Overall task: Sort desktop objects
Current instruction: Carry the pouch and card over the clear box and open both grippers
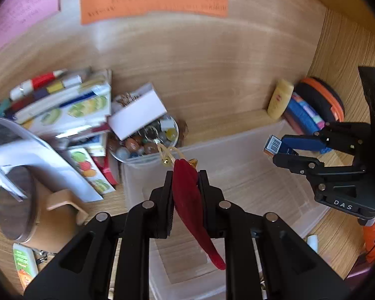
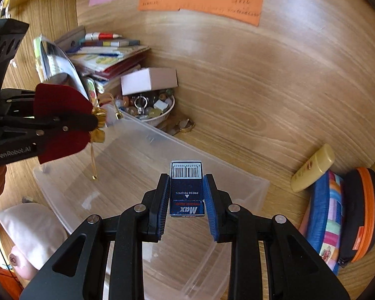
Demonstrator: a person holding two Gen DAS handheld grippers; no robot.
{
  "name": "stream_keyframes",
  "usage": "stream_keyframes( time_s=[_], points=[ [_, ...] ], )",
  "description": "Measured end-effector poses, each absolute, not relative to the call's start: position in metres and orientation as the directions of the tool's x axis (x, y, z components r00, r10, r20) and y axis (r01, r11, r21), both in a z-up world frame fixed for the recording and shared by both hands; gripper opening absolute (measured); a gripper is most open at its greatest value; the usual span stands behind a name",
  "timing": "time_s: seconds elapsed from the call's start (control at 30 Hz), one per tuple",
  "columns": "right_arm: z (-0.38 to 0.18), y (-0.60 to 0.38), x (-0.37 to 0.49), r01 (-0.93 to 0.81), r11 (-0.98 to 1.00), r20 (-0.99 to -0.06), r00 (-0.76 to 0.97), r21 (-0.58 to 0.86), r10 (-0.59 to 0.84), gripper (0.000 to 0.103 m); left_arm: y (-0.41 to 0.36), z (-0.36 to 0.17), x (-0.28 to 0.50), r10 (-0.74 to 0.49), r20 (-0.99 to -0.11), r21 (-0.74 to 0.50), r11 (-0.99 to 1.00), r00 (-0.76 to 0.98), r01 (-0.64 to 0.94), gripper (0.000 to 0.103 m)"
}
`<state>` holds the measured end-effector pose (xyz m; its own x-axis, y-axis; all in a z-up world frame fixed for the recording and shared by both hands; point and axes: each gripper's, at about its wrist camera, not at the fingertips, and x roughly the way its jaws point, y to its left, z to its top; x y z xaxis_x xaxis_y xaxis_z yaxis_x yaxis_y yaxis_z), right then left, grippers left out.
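My left gripper (image 1: 185, 175) is shut on a dark red velvet pouch (image 1: 190, 205) with gold cord and bells, held above the clear plastic bin (image 1: 237, 150). It also shows in the right wrist view (image 2: 60, 122), over the bin's left end. My right gripper (image 2: 186, 178) is shut on a small blue "Max" staple box (image 2: 186, 190) with a barcode, held above the bin (image 2: 212, 165). In the left wrist view that gripper (image 1: 275, 150) and the box (image 1: 273, 145) hang over the bin's right end.
A bowl of beads and stones (image 2: 150, 107) with a white box (image 2: 148, 81) on it stands behind the bin. Books and pens (image 2: 105, 55) are stacked at left. A yellow bottle (image 2: 312, 168) and colourful pouches (image 2: 342, 215) lie at right. A wooden mug (image 1: 37, 212) stands near left.
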<state>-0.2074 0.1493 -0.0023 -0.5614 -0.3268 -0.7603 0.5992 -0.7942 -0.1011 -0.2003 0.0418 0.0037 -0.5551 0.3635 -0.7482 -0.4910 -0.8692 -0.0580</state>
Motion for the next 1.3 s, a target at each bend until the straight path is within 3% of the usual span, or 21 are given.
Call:
stream_keyframes(
  time_s=[0.57,0.87,1.17,1.3],
  points=[
    [-0.044,0.126,-0.225,0.657,-0.742,-0.866,-0.44,-0.129,-0.239,0.025,0.073,-0.046,-0.219,0.282,-0.861,0.0,-0.832,-0.423,-0.554,0.017],
    [-0.059,0.116,-0.223,0.695,-0.702,-0.906,-0.382,-0.153,-0.181,0.025,0.08,-0.055,-0.212,0.249,-0.877,0.049,-0.805,-0.411,-0.592,0.017],
    [-0.061,0.113,-0.223,0.704,-0.691,-0.924,-0.355,-0.162,-0.145,0.025,0.081,-0.054,-0.207,0.248,-0.879,0.057,-0.794,-0.407,-0.606,0.036],
    [-0.056,0.116,-0.224,0.688,-0.709,-0.919,-0.363,-0.156,-0.15,0.031,0.083,-0.051,-0.2,0.233,-0.87,0.093,-0.789,-0.435,-0.607,0.054]
  ],
)
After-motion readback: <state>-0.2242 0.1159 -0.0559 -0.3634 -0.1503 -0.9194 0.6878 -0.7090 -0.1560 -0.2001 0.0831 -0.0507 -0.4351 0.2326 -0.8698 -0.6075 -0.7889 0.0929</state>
